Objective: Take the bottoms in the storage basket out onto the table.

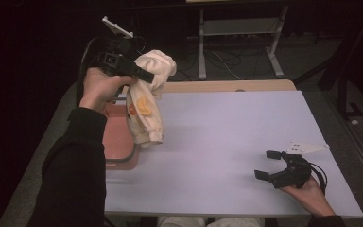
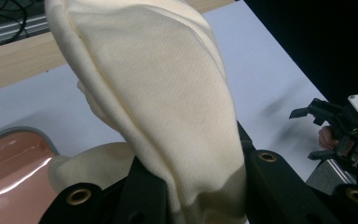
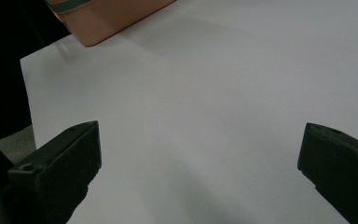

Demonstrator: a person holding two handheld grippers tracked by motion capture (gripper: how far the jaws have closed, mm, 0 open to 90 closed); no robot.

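The left gripper (image 1: 142,74) is clamped on a cream garment (image 1: 147,101) (orange print showing), lifted above the pink bin (image 1: 119,142) at the table's (image 1: 227,142) left edge. The right gripper (image 1: 268,164) rests wide apart; bring it over to catch the dangling cuff before spreading.

My high view looks forward and down over the whole pale lilac rectangular tabletop (image 1: 227,142). My left gripper view sits tight behind its jaws, facing across it. My right gripper view hovers low. All share the glossy pink plastic tray (image 1: 118,137).
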